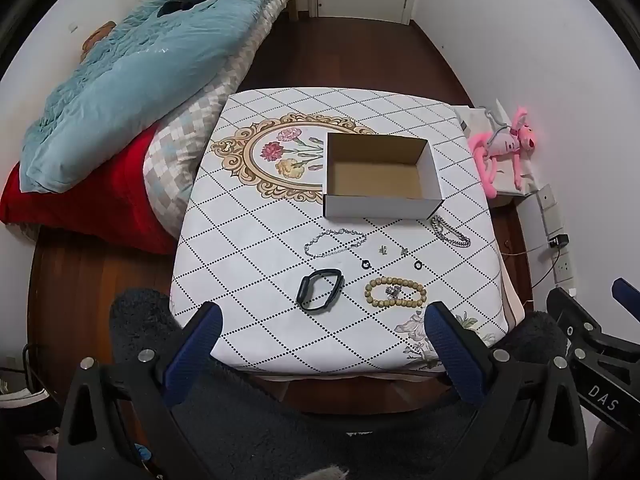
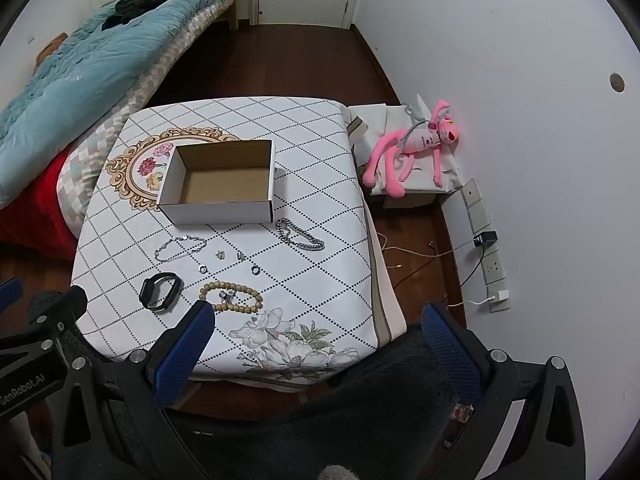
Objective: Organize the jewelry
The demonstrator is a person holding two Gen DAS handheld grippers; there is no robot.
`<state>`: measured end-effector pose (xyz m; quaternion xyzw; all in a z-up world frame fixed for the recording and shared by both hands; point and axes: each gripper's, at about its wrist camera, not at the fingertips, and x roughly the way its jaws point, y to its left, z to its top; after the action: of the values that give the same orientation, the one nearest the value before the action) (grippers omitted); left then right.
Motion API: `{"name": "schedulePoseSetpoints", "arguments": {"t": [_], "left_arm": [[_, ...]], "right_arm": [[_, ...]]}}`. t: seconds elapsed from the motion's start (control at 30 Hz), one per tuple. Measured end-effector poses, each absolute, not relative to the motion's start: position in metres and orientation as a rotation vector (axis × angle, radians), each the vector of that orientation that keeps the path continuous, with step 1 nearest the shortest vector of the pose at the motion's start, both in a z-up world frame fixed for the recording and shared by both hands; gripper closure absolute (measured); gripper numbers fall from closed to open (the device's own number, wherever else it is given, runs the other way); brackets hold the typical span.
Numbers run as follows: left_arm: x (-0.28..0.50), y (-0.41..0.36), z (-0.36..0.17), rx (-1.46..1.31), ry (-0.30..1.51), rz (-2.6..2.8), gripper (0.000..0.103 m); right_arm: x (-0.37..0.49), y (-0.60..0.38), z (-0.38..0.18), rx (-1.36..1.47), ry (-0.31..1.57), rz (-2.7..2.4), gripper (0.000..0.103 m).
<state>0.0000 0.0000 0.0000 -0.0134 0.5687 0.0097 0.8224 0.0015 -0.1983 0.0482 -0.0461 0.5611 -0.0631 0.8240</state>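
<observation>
Left wrist view: left gripper [image 1: 322, 334] is held with its blue ribbed pads spread wide, nothing between them, above the near edge of the table [image 1: 248, 240], which is covered by a white cloth with a dotted diamond grid and floral print. An open white cardboard box [image 1: 382, 196] with a brown corrugated interior is seen at mid-table. All jewelry is laid on the cloth in front of it: a thin silver chain bracelet [image 1: 335, 242], a chunky curb-link chain [image 1: 450, 231] by the box's right corner, two small earrings [image 1: 394, 249], two dark rings [image 1: 365, 265], a black smart band [image 1: 320, 290], and a wooden bead bracelet [image 1: 394, 294] with a small metal piece inside its loop. "DAS" is read on the neighbouring gripper's body.

Right wrist view: right gripper [image 2: 316, 330] is likewise wide apart and empty, over the table's near right corner. "enRobot.AI" is partly legible at left. A pink plush toy [image 2: 416, 144] is seen lying on a cloth-covered box by the wall.
</observation>
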Motion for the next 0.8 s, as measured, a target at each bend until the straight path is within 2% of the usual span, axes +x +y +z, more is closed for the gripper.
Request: {"name": "schedulePoseSetpoints", "arguments": {"t": [0.8], "left_arm": [[-0.0013,-0.0058,0.0083,-0.026,1.198,0.009,0.000]], "right_arm": [[0.0012,-0.1986,0.0542,-0.085,1.188,-0.126,0.000]]}}
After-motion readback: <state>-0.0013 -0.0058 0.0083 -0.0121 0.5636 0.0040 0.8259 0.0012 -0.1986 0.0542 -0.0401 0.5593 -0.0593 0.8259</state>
